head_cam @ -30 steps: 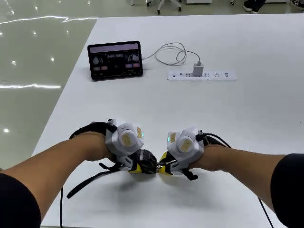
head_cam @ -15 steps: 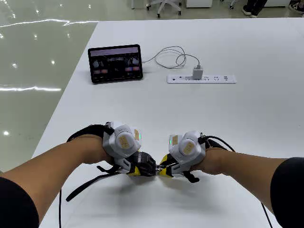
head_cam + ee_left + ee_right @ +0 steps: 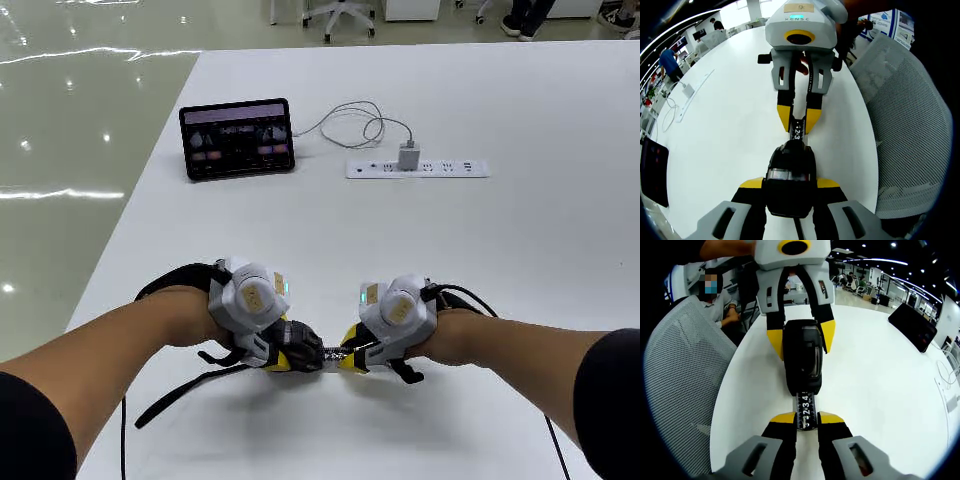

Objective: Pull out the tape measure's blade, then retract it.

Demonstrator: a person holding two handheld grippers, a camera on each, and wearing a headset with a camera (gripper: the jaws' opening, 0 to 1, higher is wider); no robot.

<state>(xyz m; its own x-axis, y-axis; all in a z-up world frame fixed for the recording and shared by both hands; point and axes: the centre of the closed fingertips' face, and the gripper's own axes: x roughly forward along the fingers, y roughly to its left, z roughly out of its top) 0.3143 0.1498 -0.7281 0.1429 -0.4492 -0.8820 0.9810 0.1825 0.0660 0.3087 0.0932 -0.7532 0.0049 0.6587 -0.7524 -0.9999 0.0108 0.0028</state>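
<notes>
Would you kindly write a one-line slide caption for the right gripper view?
Right gripper pinches the blade, drawn slightly from the black tape measure held by the left gripper.

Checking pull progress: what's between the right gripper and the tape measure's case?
A short numbered stretch of blade, from case to right gripper, seen in the right gripper view.

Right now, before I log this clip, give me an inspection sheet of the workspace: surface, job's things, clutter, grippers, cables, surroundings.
Surface: white table, the work near its front edge.
Job's things: black tape measure; a short length of blade is out, with 2, 3, 4 readable.
Clutter: tablet, lit and propped up; power strip with a charger plugged in.
Grippers: left gripper shut on the tape measure; right gripper shut on the blade.
Cables: white cable loops from charger towards tablet; black strap trails by the left gripper.
Surroundings: glossy floor; mesh chair.
</notes>
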